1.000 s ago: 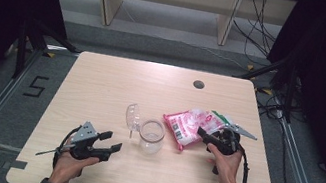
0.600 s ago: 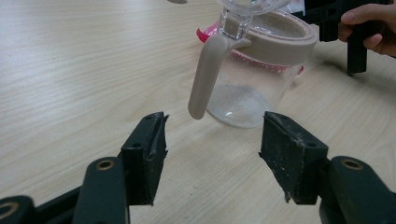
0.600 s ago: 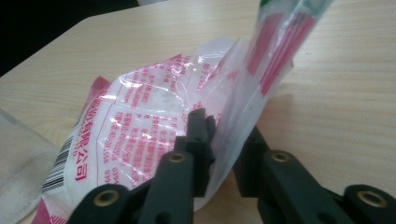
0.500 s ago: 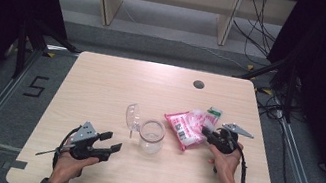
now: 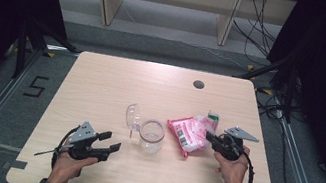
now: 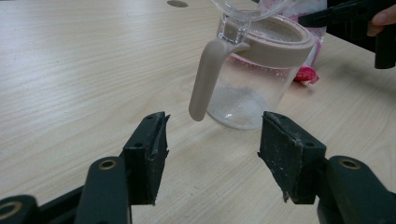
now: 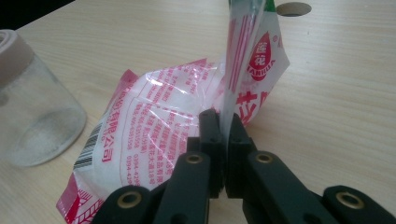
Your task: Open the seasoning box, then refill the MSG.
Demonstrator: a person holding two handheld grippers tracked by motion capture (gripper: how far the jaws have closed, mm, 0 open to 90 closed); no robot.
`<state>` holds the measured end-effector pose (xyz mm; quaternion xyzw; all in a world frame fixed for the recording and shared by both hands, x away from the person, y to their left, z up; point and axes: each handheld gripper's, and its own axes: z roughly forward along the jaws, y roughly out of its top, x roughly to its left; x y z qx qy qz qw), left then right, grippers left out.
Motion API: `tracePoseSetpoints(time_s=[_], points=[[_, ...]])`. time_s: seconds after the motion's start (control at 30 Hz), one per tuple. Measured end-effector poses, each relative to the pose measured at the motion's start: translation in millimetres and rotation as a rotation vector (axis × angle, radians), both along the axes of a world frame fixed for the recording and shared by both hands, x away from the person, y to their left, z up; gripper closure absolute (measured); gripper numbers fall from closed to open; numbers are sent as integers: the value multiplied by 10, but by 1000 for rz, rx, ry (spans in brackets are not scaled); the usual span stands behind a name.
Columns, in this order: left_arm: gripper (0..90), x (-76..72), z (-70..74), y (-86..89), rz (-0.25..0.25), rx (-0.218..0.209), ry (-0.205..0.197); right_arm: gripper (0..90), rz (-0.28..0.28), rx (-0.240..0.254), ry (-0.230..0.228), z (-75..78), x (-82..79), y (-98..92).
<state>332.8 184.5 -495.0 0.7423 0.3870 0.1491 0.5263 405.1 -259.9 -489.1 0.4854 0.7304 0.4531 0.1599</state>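
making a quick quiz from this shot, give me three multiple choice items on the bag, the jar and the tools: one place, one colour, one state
1. Where does the glass jar stand on the table?
A. left of the pink bag
B. right of the pink bag
C. on top of the pink bag

2. What colour is the jar's collar and flip-lid tab?
A. green
B. beige
C. black

3. What is the right tool doing?
A. open above the jar
B. shut on nothing
C. shut on the pink bag

Answers:
1. A: in the high view the jar is left of the bag, between it and the left tool.
2. B: the left gripper view shows a beige rim and tab.
3. C: the right gripper view shows its jaws pinching the bag's upright edge, having just closed on it.
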Motion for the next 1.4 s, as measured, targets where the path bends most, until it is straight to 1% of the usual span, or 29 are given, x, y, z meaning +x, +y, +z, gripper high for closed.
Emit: tracePoseSetpoints(time_s=[0.03,0.07,0.1,0.13,0.17,0.23,0.27,0.33,0.4,0.53,0.57,0.67,0.7,0.73,0.77,0.8,0.83,0.87,0.9,0.97,1.0,1.03,1.07,1.1,1.13,1.2,1.33,1.37,1.4], points=[[409,-5,0,-9,7,-10,-1,898,-1,3,-6,-1,-4,-9],[409,2,2,-4,-4,-1,-10,892,22,-20,-31,-8,16,-51],[409,2,3,-5,-4,2,-11,886,10,-16,-31,-9,19,-62],[409,-3,5,-5,0,10,-6,875,-21,12,1,-10,0,-35],[409,-8,3,-13,5,5,0,860,0,-13,-49,-41,47,-66],[409,-2,-4,-23,0,3,0,835,-31,23,0,-53,55,-37],[409,-2,-6,-28,0,3,-2,824,-13,27,-29,-99,111,-51],[409,-2,-9,-31,-6,5,-1,821,-20,31,1,-124,144,-43],[409,-5,-9,-35,1,9,2,821,-34,32,10,-152,175,-31],[410,-6,-16,-42,0,4,5,872,-49,34,-11,-199,234,-21],[410,-5,-15,-37,-2,12,5,890,-69,58,26,-186,208,0],[415,-9,-14,-40,-1,11,3,900,-66,53,2,-196,223,12],[416,-6,-17,-40,-4,5,0,900,-44,26,-25,-198,242,-15],[418,-7,-15,-41,-3,4,-1,900,-43,35,-21,-188,234,-12],[420,-7,-16,-43,-4,3,-1,900,-64,68,1,-175,209,21],[420,-9,-17,-48,-5,2,-1,900,-60,65,0,-165,205,21],[421,-11,-17,-52,-6,6,0,900,-34,41,-33,-159,221,-12],[421,-10,-18,-57,-9,6,0,900,-57,67,-7,-135,188,20],[421,-10,-22,-65,-14,2,0,900,-31,45,-51,-130,204,-6],[422,-20,-23,-90,-19,2,1,900,-14,45,-66,-70,180,18],[422,-27,-17,-97,-19,11,5,900,-26,68,-51,-39,150,56],[422,-27,-18,-105,-26,13,3,900,-1,47,-82,-8,155,49],[422,-26,-22,-112,-33,12,3,900,-19,67,-58,41,110,90],[422,-32,-23,-127,-30,7,4,900,0,67,-93,66,106,107],[421,-34,-22,-132,-36,12,5,900,24,31,-128,96,109,100],[422,-38,-25,-155,-39,4,3,900,40,65,-139,143,68,144],[419,-48,-27,-186,-50,10,1,900,56,61,-164,216,12,179],[418,-52,-20,-189,-57,23,4,900,41,72,-141,237,-20,201],[417,-52,-23,-204,-58,17,2,900,65,68,-177,256,-9,191]])
